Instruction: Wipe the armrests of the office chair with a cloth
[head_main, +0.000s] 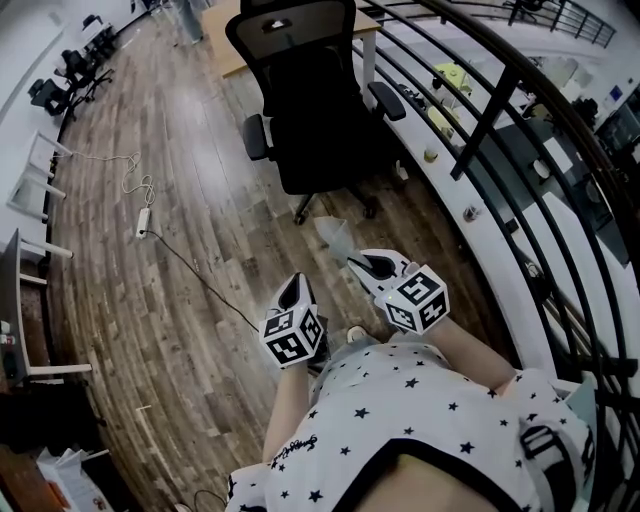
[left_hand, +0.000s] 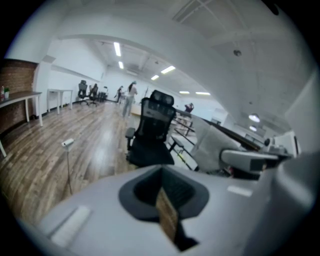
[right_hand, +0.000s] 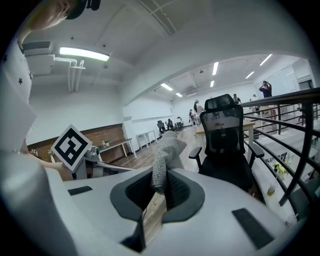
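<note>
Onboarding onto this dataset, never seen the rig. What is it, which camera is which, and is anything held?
There is no robot arm here: a person holds a two-jaw gripper in each hand. The head view comes from a camera on the person's head, looking steeply down. The cubes with square markers are parts of the grippers. The other two views come from a wide-angle camera on each gripper, looking along its jaws.

The left gripper has its jaws together with nothing between them. The right gripper is clamped on a grey cloth, which sticks up out of the jaws.

Ahead, a black office chair stands on a wooden floor, beside a dark railing. Neither gripper touches the chair, and the cloth has not yet reached its armrests.
</note>
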